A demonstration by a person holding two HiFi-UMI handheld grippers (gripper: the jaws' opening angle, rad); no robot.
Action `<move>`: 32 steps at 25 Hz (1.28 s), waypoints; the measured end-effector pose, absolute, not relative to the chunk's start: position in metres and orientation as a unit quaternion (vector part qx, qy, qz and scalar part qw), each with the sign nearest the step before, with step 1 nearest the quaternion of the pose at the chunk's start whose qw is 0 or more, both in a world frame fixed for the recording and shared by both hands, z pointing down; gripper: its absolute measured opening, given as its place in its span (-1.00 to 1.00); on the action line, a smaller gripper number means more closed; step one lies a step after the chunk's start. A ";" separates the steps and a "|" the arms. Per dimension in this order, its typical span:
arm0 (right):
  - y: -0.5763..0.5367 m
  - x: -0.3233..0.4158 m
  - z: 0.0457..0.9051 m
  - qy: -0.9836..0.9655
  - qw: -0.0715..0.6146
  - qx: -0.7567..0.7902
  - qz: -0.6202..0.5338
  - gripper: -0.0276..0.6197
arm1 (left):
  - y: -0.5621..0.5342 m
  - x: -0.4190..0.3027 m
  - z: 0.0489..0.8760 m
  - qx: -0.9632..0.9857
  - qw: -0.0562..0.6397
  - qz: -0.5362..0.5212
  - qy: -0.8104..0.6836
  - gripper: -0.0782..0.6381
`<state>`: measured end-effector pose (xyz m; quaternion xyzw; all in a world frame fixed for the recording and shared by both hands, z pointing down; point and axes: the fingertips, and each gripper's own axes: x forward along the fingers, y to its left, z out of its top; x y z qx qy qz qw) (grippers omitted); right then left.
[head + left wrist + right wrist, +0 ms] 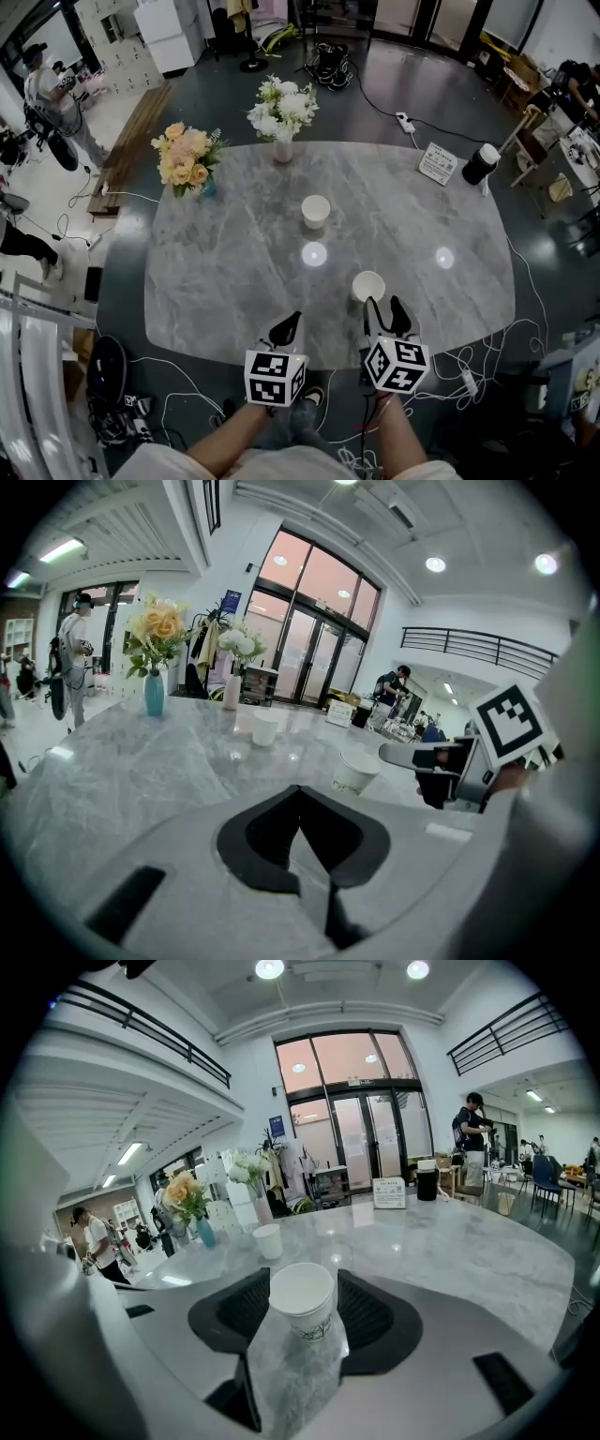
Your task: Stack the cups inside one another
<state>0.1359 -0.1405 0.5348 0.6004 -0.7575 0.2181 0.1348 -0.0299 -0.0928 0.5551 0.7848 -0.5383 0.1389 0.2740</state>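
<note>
Two white paper cups stand upright on the grey marble table (225,272). The far cup (316,211) (265,728) (268,1240) is near the table's middle. Closer to me, the near cup (368,286) (354,771) (302,1302) stands at the tips of my right gripper (384,306) (302,1277). That gripper is open, and in the right gripper view the cup sits in the gap between its black pads. My left gripper (289,325) (300,793) is shut and empty, left of the near cup and over the table's front edge.
An orange bouquet in a blue vase (185,159) and white flowers in a pink vase (283,117) stand at the table's far left. A sign card (438,163) and a black canister (481,163) sit far right. Cables lie on the floor around the table.
</note>
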 end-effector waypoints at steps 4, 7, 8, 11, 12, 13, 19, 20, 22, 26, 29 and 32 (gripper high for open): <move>-0.135 0.141 0.522 -0.755 0.125 0.610 0.206 -0.45 | -0.087 -0.031 0.550 0.786 0.268 0.138 -0.540 -0.79; -0.130 0.144 0.510 -0.755 0.118 0.616 0.193 -0.63 | -0.084 -0.031 0.543 0.787 0.263 0.135 -0.541 -0.79; -0.128 0.145 0.507 -0.755 0.116 0.616 0.192 -0.65 | -0.082 -0.030 0.540 0.788 0.260 0.134 -0.541 -0.79; -0.121 0.148 0.495 -0.755 0.110 0.618 0.187 -0.75 | -0.080 -0.027 0.528 0.793 0.252 0.127 -0.540 -0.79; -0.118 0.150 0.491 -0.755 0.107 0.619 0.187 -0.78 | -0.079 -0.026 0.523 0.795 0.249 0.122 -0.539 -0.79; -0.114 0.151 0.487 -0.755 0.103 0.620 0.186 -0.82 | -0.078 -0.024 0.516 0.798 0.245 0.118 -0.538 -0.79; -0.090 0.153 0.462 -0.758 0.096 0.622 0.172 -0.86 | -0.069 -0.018 0.482 0.810 0.212 0.102 -0.536 -0.79; -0.086 0.153 0.458 -0.759 0.097 0.622 0.168 -0.86 | -0.068 -0.017 0.476 0.812 0.207 0.099 -0.536 -0.79; -0.079 0.156 0.453 -0.760 0.096 0.622 0.163 -0.86 | -0.067 -0.014 0.466 0.816 0.197 0.091 -0.537 -0.79; -0.068 0.160 0.450 -0.760 0.092 0.623 0.162 -0.86 | -0.062 -0.008 0.452 0.820 0.175 0.086 -0.538 -0.79; -0.060 0.157 0.450 -0.762 0.092 0.620 0.162 -0.86 | -0.054 -0.009 0.447 0.821 0.168 0.086 -0.539 -0.79; -0.055 0.154 0.448 -0.766 0.087 0.617 0.159 -0.86 | -0.048 -0.011 0.448 0.819 0.171 0.087 -0.541 -0.79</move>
